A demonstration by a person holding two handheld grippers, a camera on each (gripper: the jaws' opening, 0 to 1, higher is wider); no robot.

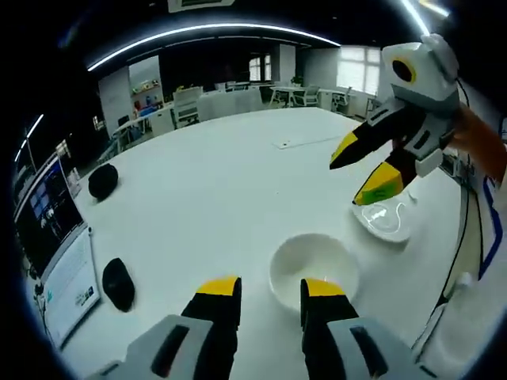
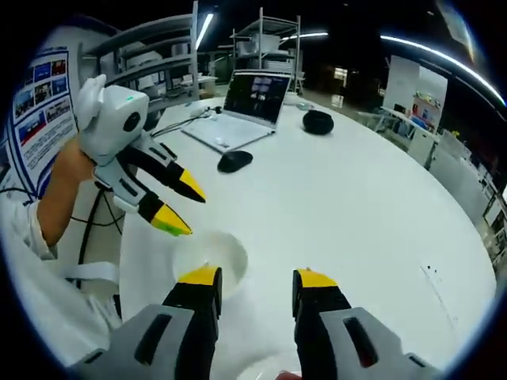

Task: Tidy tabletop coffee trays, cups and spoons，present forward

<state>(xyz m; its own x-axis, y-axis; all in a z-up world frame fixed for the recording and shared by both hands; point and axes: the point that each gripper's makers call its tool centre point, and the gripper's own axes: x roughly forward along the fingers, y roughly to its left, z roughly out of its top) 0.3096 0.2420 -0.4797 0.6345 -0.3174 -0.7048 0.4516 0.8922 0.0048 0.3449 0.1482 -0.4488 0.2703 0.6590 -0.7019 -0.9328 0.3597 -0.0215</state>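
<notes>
A white cup (image 1: 313, 265) stands on the white table (image 1: 222, 182) just ahead of my left gripper (image 1: 269, 289), close to its right jaw; the jaws are open with nothing between them. Further right lies a small white saucer (image 1: 386, 222) with a spoon (image 1: 394, 212) on it. My right gripper (image 1: 360, 170) hovers open just above the saucer. In the right gripper view the cup (image 2: 210, 257) sits beside the left jaw of my right gripper (image 2: 257, 277), which is open. The left gripper (image 2: 182, 210) hangs open over the cup's far rim.
A laptop (image 2: 245, 107) lies open at the table's far side, with a black mouse (image 2: 235, 161) and a round black object (image 2: 318, 121) near it. They also appear in the left gripper view: laptop (image 1: 55, 229), mouse (image 1: 119, 283), black object (image 1: 103, 180). A person's arm (image 2: 55, 198) holds the left gripper.
</notes>
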